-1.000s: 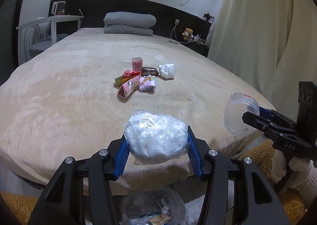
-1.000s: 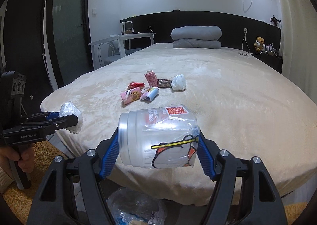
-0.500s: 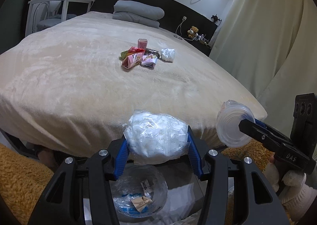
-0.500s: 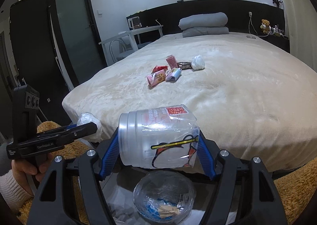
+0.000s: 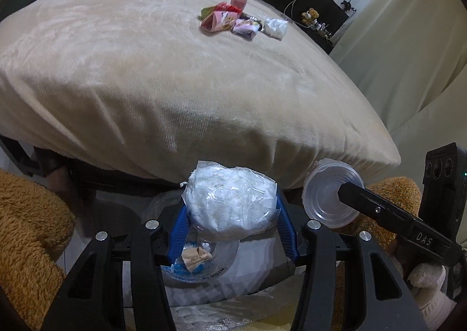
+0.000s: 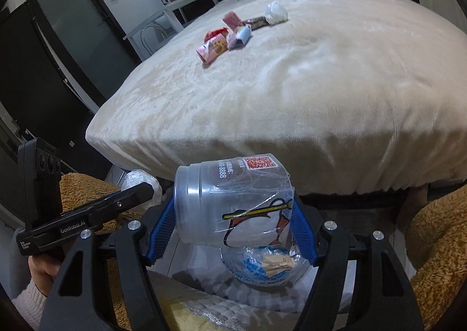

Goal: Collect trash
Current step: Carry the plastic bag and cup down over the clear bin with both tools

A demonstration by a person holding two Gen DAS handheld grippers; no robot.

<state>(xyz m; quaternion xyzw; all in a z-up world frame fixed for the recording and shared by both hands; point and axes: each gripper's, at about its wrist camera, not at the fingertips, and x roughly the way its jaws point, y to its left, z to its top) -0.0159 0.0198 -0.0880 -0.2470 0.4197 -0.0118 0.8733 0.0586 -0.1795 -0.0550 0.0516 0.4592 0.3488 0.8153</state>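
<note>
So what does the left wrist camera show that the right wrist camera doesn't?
Only the left wrist view shows the curtain and the round base of the plastic jar. Only the right wrist view shows the dark door and the jar's printed side, clamped in the right gripper. Both show the bed, the wrappers left on it, the plastic bag pinched in the left gripper, and the bin below.
</note>
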